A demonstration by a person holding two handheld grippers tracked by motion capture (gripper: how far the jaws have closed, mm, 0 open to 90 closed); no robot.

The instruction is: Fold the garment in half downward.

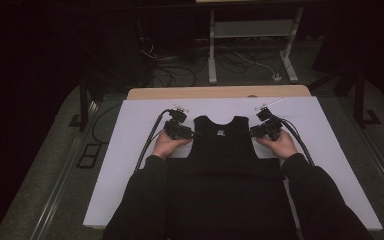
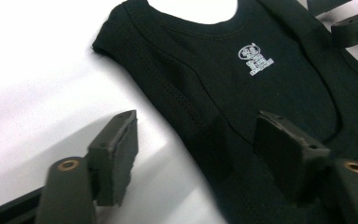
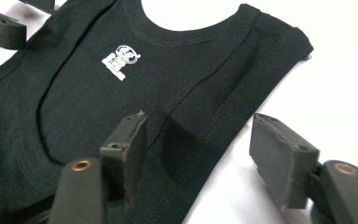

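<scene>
The room is dark, with cables on the floor and a grey stand behind the table. A big white sheet (image 1: 130, 165) covers most of the wooden table (image 1: 220, 92).

A black tank top (image 1: 222, 145) lies flat in the middle of the sheet. It runs long from the person toward the far edge of the table. Its neck hole points away from the person, and its bottom part reaches back toward the dark sleeves (image 1: 142, 200). A small white logo (image 2: 255, 58) sits on the cloth just below the neck hole.

The left gripper (image 1: 192, 134) is at the top's left armhole. Its jaws are partly open. One jaw is over the white sheet and the other is over the black cloth, so the armhole edge lies between them. The pads do not seem to squeeze the cloth, though the view from above is too dim to be sure.

The right gripper (image 1: 252, 132) is at the top's other armhole, in the same way. Its jaws are partly open too, with the cloth edge between them.
</scene>
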